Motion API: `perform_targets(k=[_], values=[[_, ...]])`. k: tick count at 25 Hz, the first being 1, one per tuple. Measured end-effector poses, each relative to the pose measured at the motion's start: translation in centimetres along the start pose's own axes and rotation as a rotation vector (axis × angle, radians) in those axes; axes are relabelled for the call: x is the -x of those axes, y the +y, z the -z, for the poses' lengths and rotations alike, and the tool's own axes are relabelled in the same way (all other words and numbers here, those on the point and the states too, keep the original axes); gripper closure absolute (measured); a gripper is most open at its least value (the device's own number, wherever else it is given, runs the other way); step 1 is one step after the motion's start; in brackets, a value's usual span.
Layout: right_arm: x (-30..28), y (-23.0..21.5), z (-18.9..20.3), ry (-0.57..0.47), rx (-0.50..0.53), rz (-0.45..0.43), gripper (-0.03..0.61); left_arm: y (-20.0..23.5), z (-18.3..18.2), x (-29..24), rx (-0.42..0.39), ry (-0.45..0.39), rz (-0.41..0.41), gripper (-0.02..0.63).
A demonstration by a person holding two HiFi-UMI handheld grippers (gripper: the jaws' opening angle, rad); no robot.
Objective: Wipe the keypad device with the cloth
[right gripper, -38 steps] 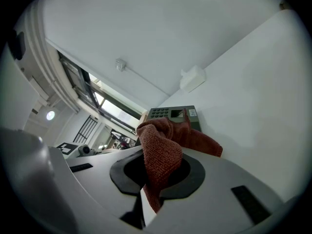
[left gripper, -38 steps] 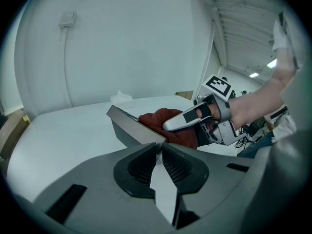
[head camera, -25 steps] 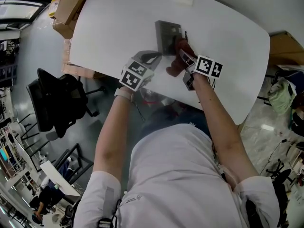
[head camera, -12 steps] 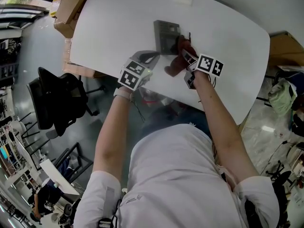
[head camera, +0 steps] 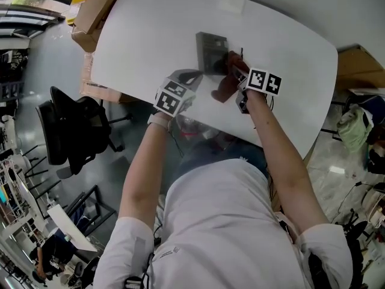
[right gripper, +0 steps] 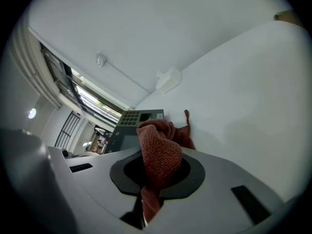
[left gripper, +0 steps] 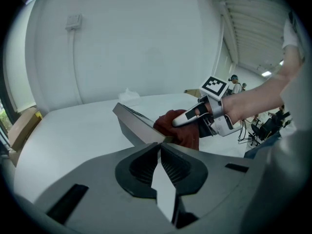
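The grey keypad device [head camera: 210, 50] lies on the white table [head camera: 144, 35]. My left gripper [head camera: 194, 75] is at its near left corner, jaws shut on that corner of the device [left gripper: 136, 126]. A dark red cloth [head camera: 227, 81] is bunched against the device's right side, with my right gripper [head camera: 239, 76] shut on it. In the right gripper view the cloth [right gripper: 158, 155] fills the jaws, and the keypad and its small screen [right gripper: 134, 118] show just beyond. The left gripper view shows the cloth [left gripper: 178, 128] and the right gripper [left gripper: 195, 118] behind the device.
A small white object [head camera: 231, 5] sits at the table's far side. Cardboard boxes [head camera: 90, 14] stand off the table's left end. A black office chair [head camera: 72, 131] is on the floor to the left. The table's near edge runs just under both grippers.
The right gripper and cloth have shifted slightly along the device's right side. The left gripper keeps its hold on the corner.
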State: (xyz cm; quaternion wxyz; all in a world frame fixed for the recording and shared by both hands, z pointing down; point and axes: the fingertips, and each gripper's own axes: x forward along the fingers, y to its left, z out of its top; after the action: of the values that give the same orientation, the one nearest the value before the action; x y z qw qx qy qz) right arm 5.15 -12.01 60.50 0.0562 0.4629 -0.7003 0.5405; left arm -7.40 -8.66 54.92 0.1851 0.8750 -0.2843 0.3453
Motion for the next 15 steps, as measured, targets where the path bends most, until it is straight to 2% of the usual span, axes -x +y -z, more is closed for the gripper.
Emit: perform_targets(k=[8, 15], values=[[-0.9, 8.0, -2.5, -0.030, 0.040, -0.184, 0.525, 0.0, 0.1, 0.0, 0.025, -0.009, -0.020, 0.588], [-2.3, 11.9, -1.6, 0.018, 0.069, -0.262, 0.525, 0.0, 0.1, 0.0, 0.038, -0.011, -0.014, 0.589]])
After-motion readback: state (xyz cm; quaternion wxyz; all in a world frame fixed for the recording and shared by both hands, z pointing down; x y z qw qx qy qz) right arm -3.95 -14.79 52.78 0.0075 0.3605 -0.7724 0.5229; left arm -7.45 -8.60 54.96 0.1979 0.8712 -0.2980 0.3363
